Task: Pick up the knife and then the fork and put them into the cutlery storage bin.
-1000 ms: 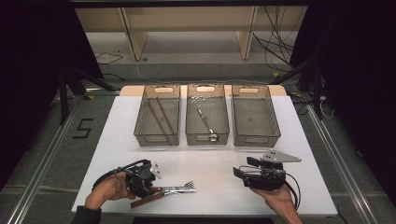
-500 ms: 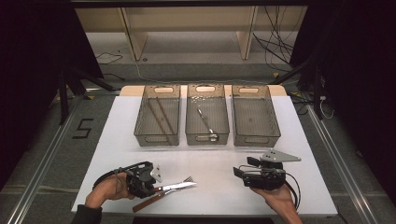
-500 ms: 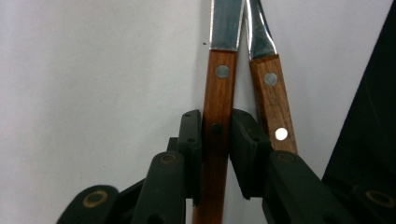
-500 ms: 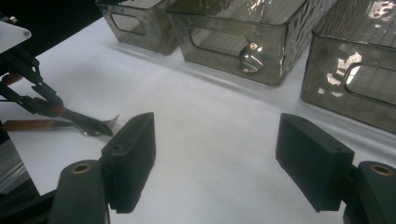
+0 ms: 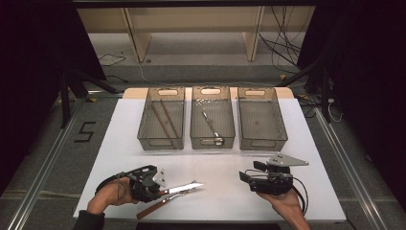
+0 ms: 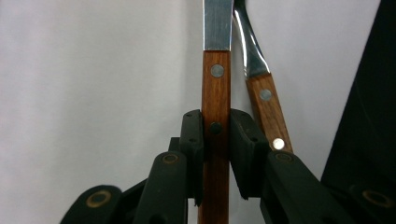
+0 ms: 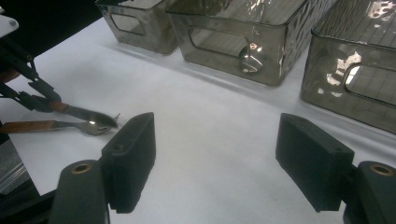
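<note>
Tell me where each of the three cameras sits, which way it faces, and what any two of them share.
High view: fixed overhead, facing forward and down on the white table and three bins; both forearms enter from below.
Left gripper view: rides the left gripper, looking along its jaws, just closed on the knife.
Right gripper view: rides the right gripper, jaws open, facing the bins.
Shared: knife and fork show in all three.

White table (image 5: 230, 191) — three grey bins (image 5: 213, 120), wooden-handled fork (image 5: 155, 207) near its front edge
</note>
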Demonstrator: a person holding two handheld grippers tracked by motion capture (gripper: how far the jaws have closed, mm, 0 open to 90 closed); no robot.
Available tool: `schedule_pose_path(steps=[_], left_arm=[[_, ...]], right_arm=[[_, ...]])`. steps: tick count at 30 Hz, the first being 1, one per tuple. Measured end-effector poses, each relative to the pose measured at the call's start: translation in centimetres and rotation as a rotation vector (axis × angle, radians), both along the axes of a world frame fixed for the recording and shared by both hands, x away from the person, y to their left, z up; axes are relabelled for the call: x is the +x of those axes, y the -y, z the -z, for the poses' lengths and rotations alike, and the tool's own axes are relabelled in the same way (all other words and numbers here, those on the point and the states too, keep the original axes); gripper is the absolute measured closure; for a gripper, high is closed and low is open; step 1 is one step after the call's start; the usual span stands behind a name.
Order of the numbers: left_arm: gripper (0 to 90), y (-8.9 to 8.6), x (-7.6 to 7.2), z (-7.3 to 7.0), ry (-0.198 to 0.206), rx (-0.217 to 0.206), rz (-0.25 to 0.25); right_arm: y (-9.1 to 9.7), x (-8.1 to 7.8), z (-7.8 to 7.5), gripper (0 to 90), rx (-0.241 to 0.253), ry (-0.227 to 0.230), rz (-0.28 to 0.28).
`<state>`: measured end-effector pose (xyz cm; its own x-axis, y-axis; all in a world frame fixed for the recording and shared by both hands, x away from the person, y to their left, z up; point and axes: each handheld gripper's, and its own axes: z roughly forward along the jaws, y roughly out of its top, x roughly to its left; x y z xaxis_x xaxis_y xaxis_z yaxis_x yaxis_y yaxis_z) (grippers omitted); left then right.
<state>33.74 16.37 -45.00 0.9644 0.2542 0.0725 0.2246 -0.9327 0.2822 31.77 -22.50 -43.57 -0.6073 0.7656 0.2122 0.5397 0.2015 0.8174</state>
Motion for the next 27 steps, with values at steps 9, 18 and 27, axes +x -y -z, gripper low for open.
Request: schedule_pose_path(steps=[9, 18, 27], left_arm=[[75.7, 0.6, 1.0, -1.5, 0.06, -0.139, -0.146], [75.7, 2.1, 2.5, -2.7, 0.075, -0.248, -0.264], [75.7, 3.7, 4.5, -4.2, 0.068, -0.35, -0.329]], right_arm=[[0.1, -0.1, -0.1, 29.3, 0.003, 0.007, 0.001], [0.1, -0.2, -0.3, 29.2, 0.011, 0.02, 0.005], [0.1, -0.5, -0.2, 29.1, 0.014, 0.024, 0.001]])
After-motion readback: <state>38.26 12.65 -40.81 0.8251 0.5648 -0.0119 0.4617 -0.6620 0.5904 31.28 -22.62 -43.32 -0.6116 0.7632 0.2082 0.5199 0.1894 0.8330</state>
